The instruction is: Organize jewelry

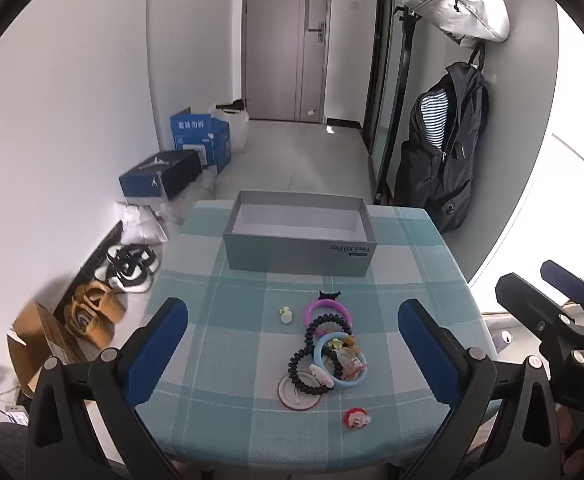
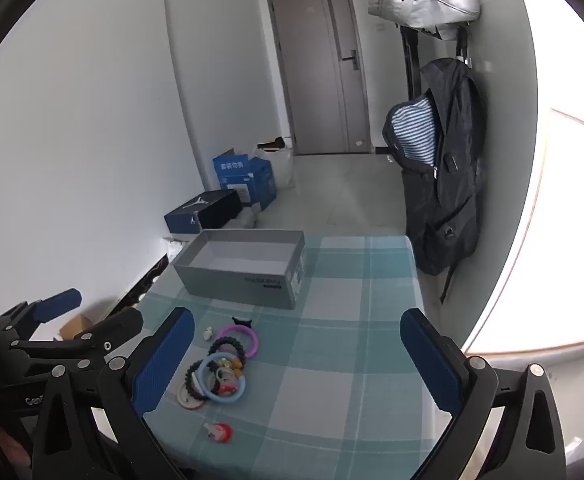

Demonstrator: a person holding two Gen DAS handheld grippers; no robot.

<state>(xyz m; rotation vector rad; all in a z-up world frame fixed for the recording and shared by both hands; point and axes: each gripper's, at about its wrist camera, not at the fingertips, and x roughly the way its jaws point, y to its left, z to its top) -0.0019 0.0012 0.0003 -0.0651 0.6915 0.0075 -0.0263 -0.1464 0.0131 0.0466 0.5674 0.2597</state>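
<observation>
A pile of jewelry lies on the checked tablecloth (image 1: 232,340): a purple ring (image 1: 328,309), a black coil bracelet (image 1: 326,326), a light blue ring (image 1: 342,364), a red clip (image 1: 357,418) and a small white piece (image 1: 286,314). The pile also shows in the right wrist view (image 2: 222,368). An open grey box (image 1: 300,236) stands behind it, empty, and shows in the right wrist view (image 2: 248,266). My left gripper (image 1: 292,348) is open above the pile. My right gripper (image 2: 296,360) is open and empty, right of the pile.
The small table stands by a white wall. On the floor to the left are shoes (image 1: 130,268), cardboard boxes (image 1: 48,340) and blue boxes (image 1: 200,140). A black backpack (image 1: 444,148) hangs at the right. A closed door (image 1: 284,40) is behind.
</observation>
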